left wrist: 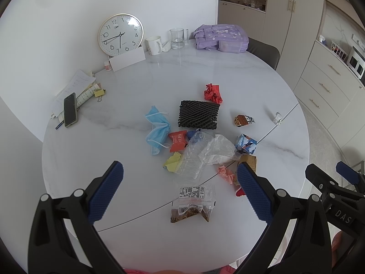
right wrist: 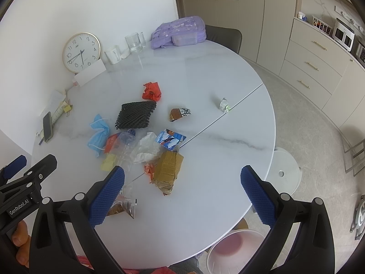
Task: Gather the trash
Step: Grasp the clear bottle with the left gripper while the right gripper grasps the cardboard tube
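Trash lies in a heap mid-frame on the counter (left wrist: 262,80). Low in the left wrist view, the left tool (left wrist: 180,180), jaws apart and empty, has the snack packet (left wrist: 194,203) lying lengthwise between its fingers, likely first. The right tool (right wrist: 182,179), likewise spread, faces the cardboard box (right wrist: 167,171), bin (right wrist: 230,248) below.
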A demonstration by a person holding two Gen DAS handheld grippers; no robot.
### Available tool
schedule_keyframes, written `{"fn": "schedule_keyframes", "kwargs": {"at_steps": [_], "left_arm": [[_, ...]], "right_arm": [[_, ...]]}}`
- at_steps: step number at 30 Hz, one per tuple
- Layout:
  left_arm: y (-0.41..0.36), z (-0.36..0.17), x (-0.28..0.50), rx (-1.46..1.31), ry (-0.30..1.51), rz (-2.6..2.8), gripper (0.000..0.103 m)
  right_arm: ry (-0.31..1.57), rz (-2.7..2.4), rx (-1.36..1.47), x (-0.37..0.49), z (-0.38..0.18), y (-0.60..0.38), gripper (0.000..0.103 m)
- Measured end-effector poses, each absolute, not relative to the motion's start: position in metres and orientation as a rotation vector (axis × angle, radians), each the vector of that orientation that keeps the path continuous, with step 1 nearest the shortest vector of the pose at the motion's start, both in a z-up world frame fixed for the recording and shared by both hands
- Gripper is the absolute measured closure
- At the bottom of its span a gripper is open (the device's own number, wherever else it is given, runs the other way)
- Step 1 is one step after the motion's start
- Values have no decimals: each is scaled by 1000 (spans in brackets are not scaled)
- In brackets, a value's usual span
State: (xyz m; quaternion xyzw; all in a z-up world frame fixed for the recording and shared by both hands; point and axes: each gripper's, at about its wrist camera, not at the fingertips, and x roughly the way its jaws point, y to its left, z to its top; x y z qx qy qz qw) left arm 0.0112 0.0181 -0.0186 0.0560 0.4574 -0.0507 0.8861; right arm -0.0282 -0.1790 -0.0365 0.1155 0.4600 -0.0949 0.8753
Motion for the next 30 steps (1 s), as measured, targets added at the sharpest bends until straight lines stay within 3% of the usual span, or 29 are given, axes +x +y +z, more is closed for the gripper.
{"fn": "schedule_keyframes", "kwargs": {"at_steps": [11,23,30], "left_arm": [[29,-35,18,128,967,-187,8],[50,-152,13,282,1139,-345,8],[24,-205,26,202,1247,-406,8]], "right_arm": [[955,-167,248,-30,-50,-179,2],[1134,-140,406,-40,-149,-201,2],[1184,-156,288,-44,-171,-198,2]]}}
